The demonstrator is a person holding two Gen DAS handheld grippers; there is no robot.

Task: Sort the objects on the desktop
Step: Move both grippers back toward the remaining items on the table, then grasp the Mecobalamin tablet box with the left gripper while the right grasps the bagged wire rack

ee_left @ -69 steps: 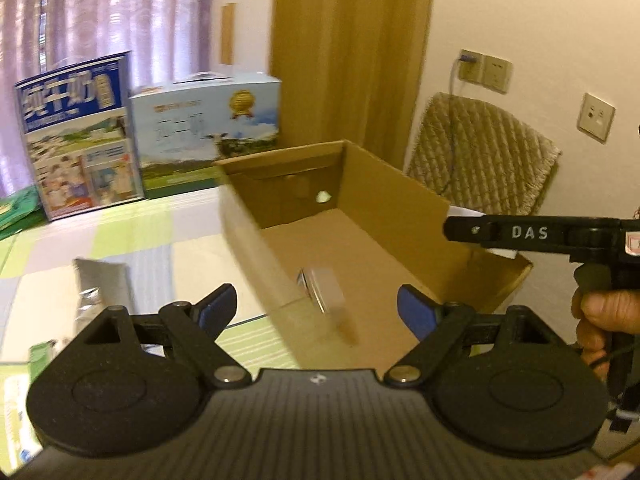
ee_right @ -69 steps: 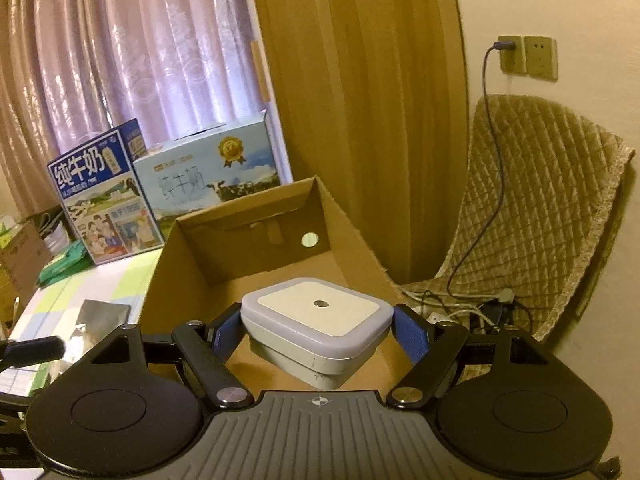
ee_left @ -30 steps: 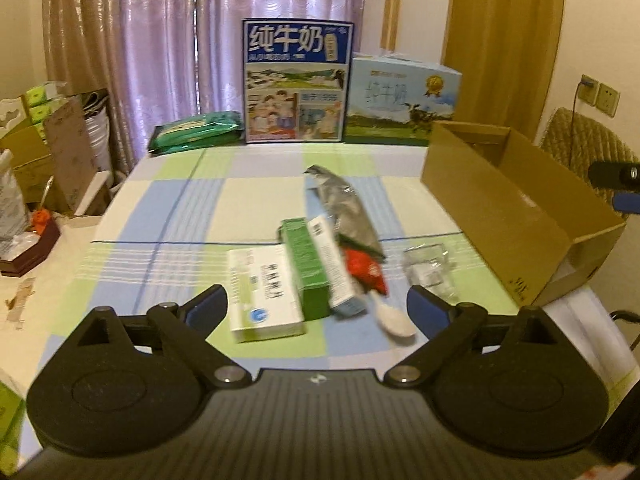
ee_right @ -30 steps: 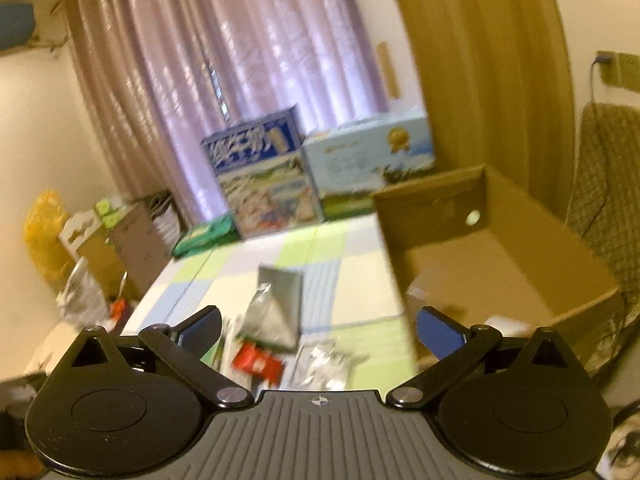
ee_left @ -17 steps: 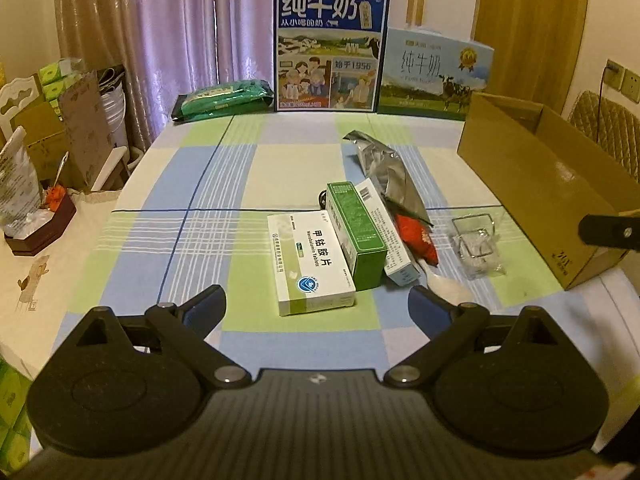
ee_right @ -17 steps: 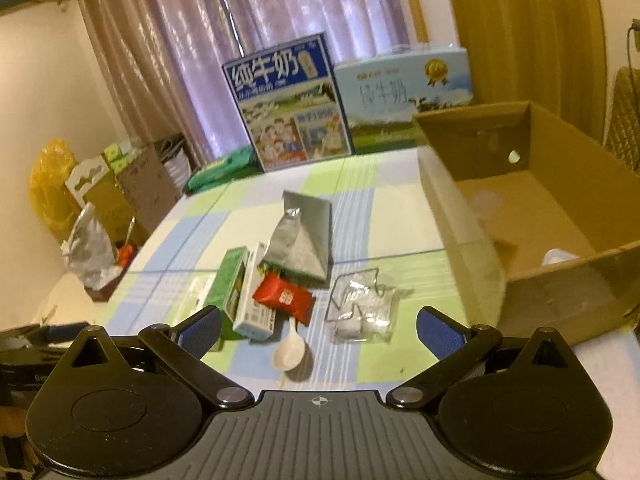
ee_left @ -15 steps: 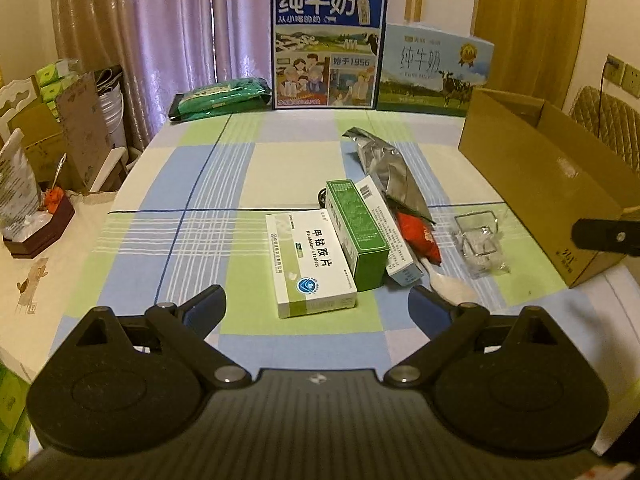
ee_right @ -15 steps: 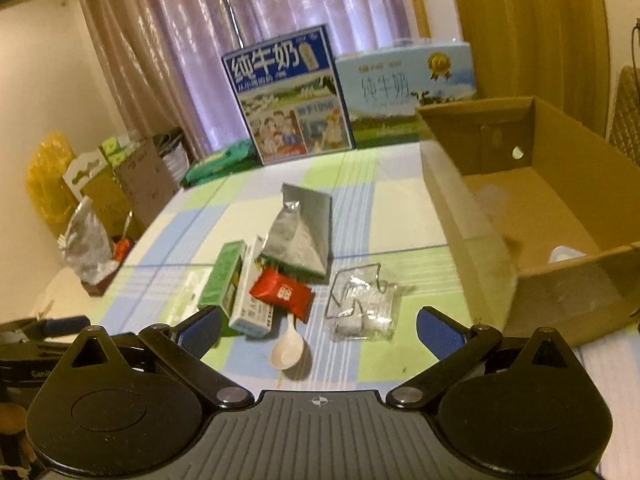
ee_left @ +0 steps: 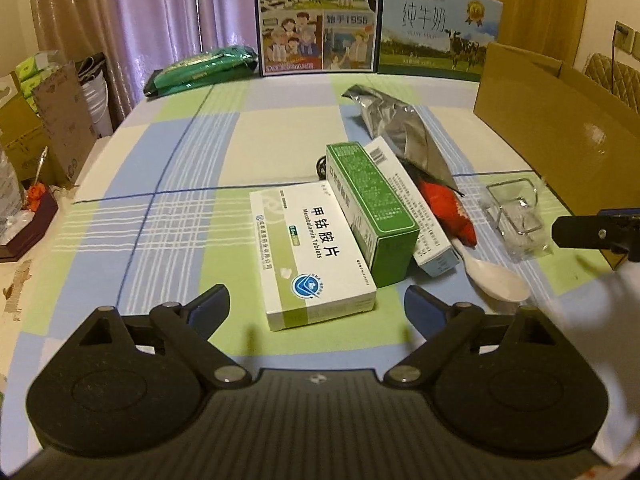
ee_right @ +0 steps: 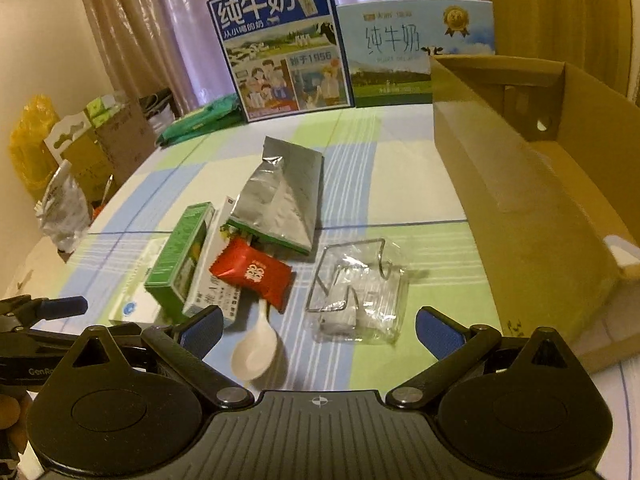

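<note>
Two grippers, both spread wide, nothing between fingers of either. Left gripper hovered over near edge of checked tablecloth, w/ white tablet box lying flat just ahead, about centred in the gap. Green box touching far-right side of white box, angled away; narrower white-and-blue carton pressed against green box's right side. Crumpled silver pouch farther ahead, its near end overlapping red sachet. White plastic spoon ahead-right of left gripper's right finger, handle running under sachet. Clear bag w/ wire rack farther right, close to side wall of open cardboard box. One finger of right gripper poked in at right edge of left view.

Right gripper held low, pointed at same pile: spoon just ahead, left of centre, red sachet beyond it, clear bag ahead and slightly right. Cardboard box off to the right, open top up, pale object just visible inside near corner, can't tell what. Left gripper's finger seen at far left.

Two milk cartons – blue and pale – stood upright at far end; green packet lying far-left
</note>
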